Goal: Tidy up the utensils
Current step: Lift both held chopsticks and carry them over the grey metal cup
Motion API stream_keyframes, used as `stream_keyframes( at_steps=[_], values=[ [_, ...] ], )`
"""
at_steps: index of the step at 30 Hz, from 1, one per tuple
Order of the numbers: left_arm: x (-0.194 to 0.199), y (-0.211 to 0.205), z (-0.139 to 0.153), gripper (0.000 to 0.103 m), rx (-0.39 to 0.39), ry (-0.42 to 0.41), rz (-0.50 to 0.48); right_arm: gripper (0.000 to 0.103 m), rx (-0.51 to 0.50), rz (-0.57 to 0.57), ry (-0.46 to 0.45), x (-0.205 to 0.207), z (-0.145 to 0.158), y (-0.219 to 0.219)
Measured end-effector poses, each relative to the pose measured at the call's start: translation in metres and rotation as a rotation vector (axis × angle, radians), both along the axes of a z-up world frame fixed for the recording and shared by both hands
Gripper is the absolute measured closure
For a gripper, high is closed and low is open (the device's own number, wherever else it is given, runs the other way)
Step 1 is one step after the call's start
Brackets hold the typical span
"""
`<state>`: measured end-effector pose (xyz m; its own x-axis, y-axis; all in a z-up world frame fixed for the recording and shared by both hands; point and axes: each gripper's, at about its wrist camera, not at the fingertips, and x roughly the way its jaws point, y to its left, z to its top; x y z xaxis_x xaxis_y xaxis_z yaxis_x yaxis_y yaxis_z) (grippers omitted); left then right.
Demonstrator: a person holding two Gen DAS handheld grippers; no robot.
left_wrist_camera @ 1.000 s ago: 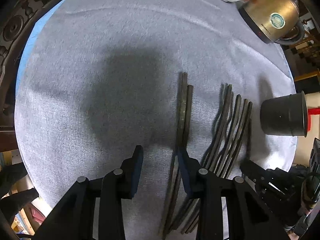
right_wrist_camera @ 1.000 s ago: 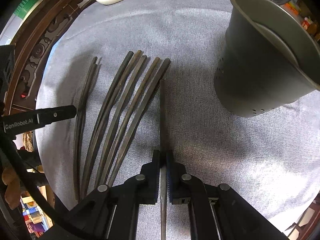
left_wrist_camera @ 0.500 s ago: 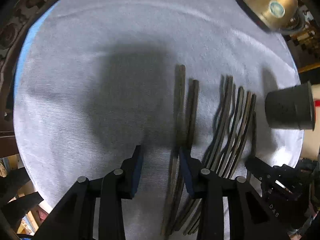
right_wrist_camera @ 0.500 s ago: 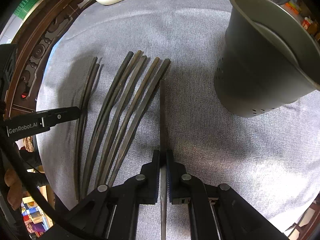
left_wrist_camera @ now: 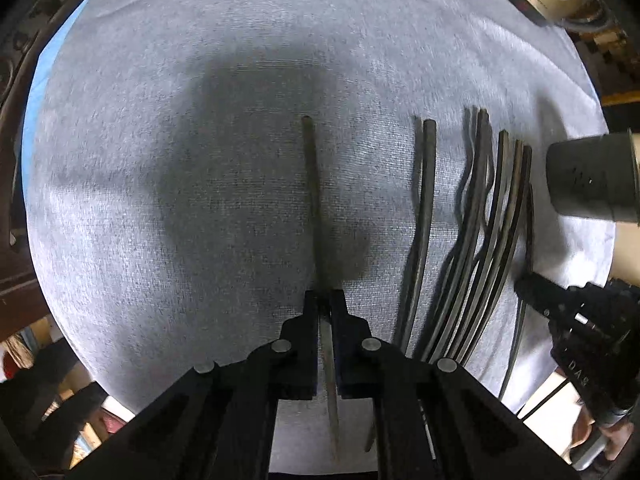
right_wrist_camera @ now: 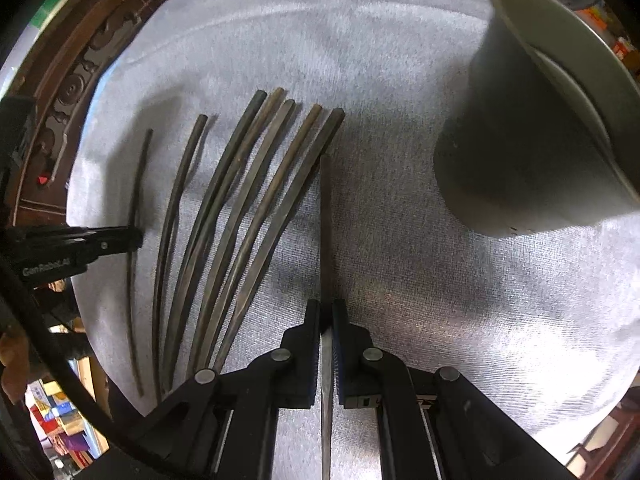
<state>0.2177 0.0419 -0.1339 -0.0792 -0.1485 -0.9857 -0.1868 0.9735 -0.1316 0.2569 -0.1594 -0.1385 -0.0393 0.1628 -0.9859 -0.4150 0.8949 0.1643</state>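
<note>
Left wrist: holder point(left_wrist_camera: 592, 176) cut off; both grippers clamp chopsticks

A broad soft shadow is cast mid-tablecloth point(left_wrist_camera: 168, 168). Strong fisheye bending and dark vignetting are seen at the edges, with slight motion blur.

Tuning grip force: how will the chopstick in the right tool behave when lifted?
Likely stiff: the chopstick looks straight beyond the right tool. Probably light, being thin. It may pivot or slip, since it is pinched near one end with most of its length ahead, toward the holder.
</note>
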Motion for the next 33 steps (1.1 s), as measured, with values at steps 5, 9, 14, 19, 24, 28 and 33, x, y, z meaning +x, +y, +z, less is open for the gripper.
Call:
stream_keyframes(
  at_steps=[5, 9, 14, 19, 24, 28, 33],
  values=[
    [0.019, -0.013, 0.007, 0.096, 0.017, 0.022, -0.063, 0.094, -0.119, 0.073, 0.026, 0.005, -0.001, 0.024],
    [0.023, -0.013, 0.008, 0.098, -0.021, 0.04, -0.052, 0.096, -0.173, 0.102, 0.029, 0.006, -0.001, 0.037],
    [0.014, 0.005, 0.02, 0.098, -0.081, -0.042, 0.022, 0.097, -0.073, 0.047, -0.044, -0.007, 0.024, 0.032],
    [-0.002, 0.019, 0.054, 0.098, -0.109, -0.221, 0.11, 0.097, 0.083, -0.057, -0.164, -0.028, 0.068, 0.0],
    [-0.029, 0.019, 0.09, 0.098, -0.09, -0.438, 0.176, 0.097, 0.21, -0.213, -0.308, -0.048, 0.096, -0.063],
    [-0.046, 0.012, 0.109, 0.098, -0.03, -0.611, 0.219, 0.097, 0.264, -0.342, -0.425, -0.068, 0.108, -0.104],
    [-0.057, 0.014, 0.114, 0.098, 0.034, -0.745, 0.238, 0.097, 0.301, -0.464, -0.617, -0.074, 0.131, -0.141]
  ],
)
